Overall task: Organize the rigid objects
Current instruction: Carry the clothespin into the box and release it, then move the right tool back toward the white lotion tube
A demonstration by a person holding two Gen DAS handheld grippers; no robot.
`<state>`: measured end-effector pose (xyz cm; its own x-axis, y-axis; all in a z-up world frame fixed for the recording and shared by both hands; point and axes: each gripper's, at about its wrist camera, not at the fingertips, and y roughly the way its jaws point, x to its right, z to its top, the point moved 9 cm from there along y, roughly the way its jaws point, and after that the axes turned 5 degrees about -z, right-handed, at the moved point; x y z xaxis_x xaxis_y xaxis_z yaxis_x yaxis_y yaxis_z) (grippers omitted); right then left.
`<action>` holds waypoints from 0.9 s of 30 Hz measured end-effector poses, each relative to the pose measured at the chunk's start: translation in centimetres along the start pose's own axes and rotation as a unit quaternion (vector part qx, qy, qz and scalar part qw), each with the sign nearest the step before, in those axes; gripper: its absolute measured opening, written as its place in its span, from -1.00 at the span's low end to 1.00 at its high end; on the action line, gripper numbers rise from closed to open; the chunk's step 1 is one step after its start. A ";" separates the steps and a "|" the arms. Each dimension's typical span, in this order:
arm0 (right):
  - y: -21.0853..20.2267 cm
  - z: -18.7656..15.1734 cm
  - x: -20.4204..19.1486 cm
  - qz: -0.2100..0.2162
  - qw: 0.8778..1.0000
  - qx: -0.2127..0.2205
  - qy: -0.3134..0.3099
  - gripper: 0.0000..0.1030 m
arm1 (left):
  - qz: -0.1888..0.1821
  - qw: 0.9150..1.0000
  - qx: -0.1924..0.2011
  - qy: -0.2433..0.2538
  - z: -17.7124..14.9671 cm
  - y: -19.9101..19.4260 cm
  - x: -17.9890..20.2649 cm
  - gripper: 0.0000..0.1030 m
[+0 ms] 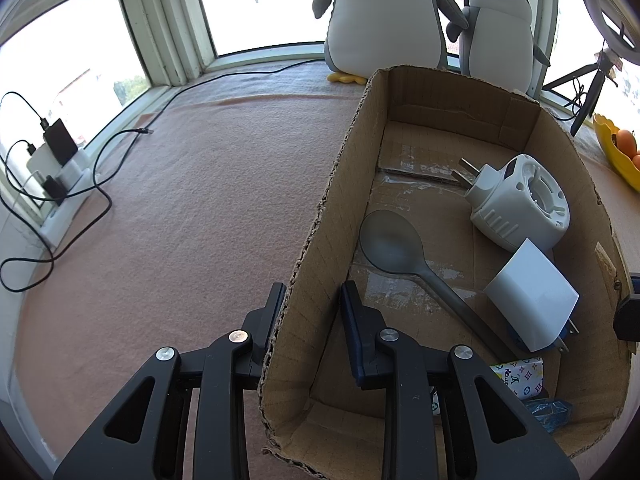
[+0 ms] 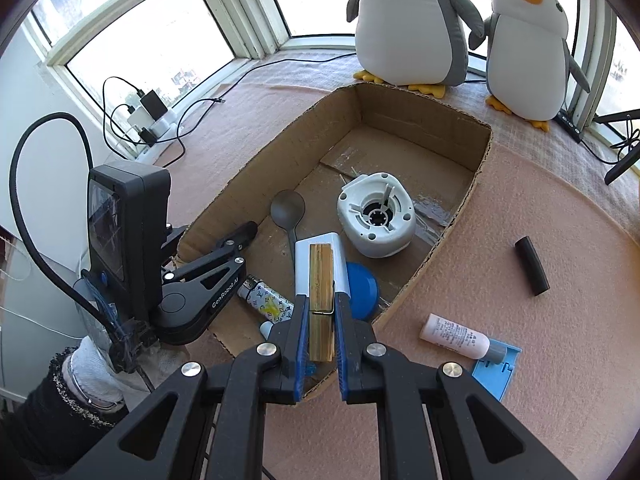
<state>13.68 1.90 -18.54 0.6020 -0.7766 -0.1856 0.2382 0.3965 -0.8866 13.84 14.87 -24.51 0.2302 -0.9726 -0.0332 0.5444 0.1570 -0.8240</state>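
Observation:
A cardboard box (image 1: 332, 184) (image 2: 452, 220) holds a grey spoon (image 1: 394, 246) (image 2: 287, 208), a white round plug-in device (image 1: 516, 200) (image 2: 376, 216), a white charger (image 1: 532, 300) (image 2: 324, 246), a patterned tube (image 2: 266, 298) and a blue lid (image 2: 362, 288). My left gripper (image 1: 312, 300) straddles the box's left wall, one finger inside, one outside, with a gap around the wall. My right gripper (image 2: 321, 316) is shut on a wooden clothespin (image 2: 321, 300), held over the box's near edge.
On the pink cloth right of the box lie a black tube (image 2: 532, 266), a pink bottle (image 2: 456, 336) and a blue plastic piece (image 2: 498, 368). Two plush penguins (image 2: 412, 20) stand behind the box. Chargers and cables (image 1: 56, 160) lie at the left. A yellow fruit bowl (image 1: 618, 152) sits at the right.

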 end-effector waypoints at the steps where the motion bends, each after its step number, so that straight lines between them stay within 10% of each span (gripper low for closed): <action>1: 0.1 0.0 0.0 0.000 1.000 -0.001 0.000 -0.79 | 0.000 1.000 0.000 0.000 0.0 0.0 0.0 -0.52; 27: -1.7 -0.4 1.3 0.005 0.999 0.028 0.019 -0.26 | -0.001 1.000 0.001 -0.001 0.1 0.0 0.1 -0.52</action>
<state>13.72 0.04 -17.45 0.5756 -0.7898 -0.2121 0.2748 0.4311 -0.8594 13.90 14.75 -24.45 0.2305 -0.9726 -0.0304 0.5463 0.1552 -0.8231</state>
